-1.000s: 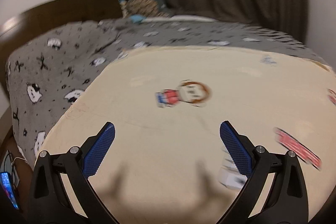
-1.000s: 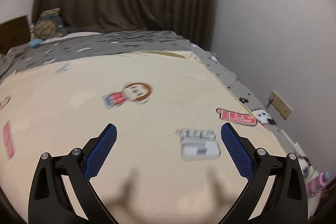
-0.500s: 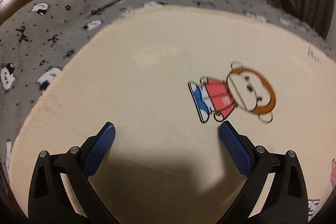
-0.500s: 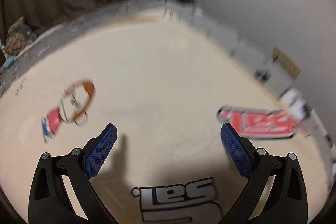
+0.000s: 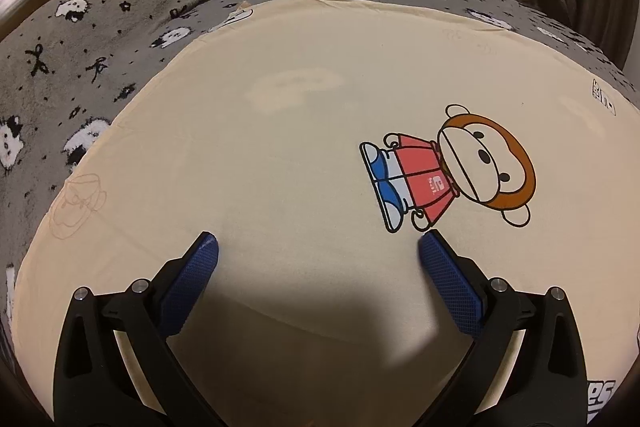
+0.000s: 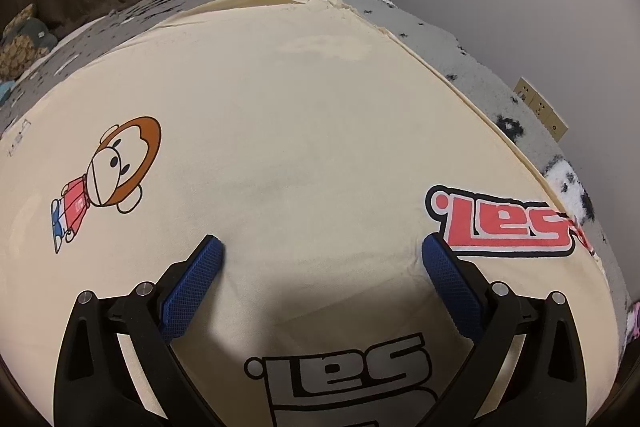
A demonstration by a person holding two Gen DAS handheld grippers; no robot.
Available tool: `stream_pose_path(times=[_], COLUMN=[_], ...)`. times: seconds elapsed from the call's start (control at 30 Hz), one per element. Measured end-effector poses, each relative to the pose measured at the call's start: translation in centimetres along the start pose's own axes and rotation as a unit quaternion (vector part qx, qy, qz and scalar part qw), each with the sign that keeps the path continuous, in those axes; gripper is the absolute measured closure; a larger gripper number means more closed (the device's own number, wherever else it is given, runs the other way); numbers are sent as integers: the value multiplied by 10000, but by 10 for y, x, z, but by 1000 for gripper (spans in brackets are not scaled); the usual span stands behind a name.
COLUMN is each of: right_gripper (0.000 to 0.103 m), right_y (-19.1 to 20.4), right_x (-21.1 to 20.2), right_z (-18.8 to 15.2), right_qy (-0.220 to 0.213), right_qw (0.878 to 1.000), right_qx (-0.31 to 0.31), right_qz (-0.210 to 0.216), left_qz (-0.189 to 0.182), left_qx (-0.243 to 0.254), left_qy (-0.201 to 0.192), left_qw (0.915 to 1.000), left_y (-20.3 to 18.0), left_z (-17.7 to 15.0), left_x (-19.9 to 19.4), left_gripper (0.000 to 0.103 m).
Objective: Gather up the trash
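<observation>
1. The left gripper (image 5: 314, 245) is hovering with fingers spread wide over the cream sheet (image 5: 300, 147) (nothing between them).
2. The right gripper (image 6: 320, 247) is likewise gaping, empty.
3. No trash is showing in either view.

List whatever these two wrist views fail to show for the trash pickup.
- Trash: none visible on the cream sheet in either view; anything beneath or behind the claws is out of frame.
- Grey logo print, right wrist view: cut off by the bottom edge.
- Pink item, right wrist view: clipped by the fisheye rim, unidentifiable.
- Small black mark, left wrist view: too small to read.
</observation>
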State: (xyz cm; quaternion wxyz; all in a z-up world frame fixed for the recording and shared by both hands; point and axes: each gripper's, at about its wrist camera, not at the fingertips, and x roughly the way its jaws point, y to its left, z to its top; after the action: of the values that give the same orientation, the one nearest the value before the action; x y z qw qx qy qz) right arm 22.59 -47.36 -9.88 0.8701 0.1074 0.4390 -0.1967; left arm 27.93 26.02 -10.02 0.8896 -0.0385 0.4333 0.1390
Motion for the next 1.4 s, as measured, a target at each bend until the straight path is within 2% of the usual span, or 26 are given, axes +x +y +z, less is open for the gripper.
stream_pose_path(times=[0.83,1.4], right_gripper=[2,2], right_y=[1,1], right_x=[1,1], right_z=[2,2], right_qy=[28,27], right_qw=[10000,10000], right_qx=[-12,-11], right_qz=[-15,-15], left_qz=[-84,-10], left_qx=[-72,-19], left_qy=[65,78], left_qw=[9999,10000], left_y=[0,-2], left_z=[1,1], left_x=[1,2], left_gripper=[7,6])
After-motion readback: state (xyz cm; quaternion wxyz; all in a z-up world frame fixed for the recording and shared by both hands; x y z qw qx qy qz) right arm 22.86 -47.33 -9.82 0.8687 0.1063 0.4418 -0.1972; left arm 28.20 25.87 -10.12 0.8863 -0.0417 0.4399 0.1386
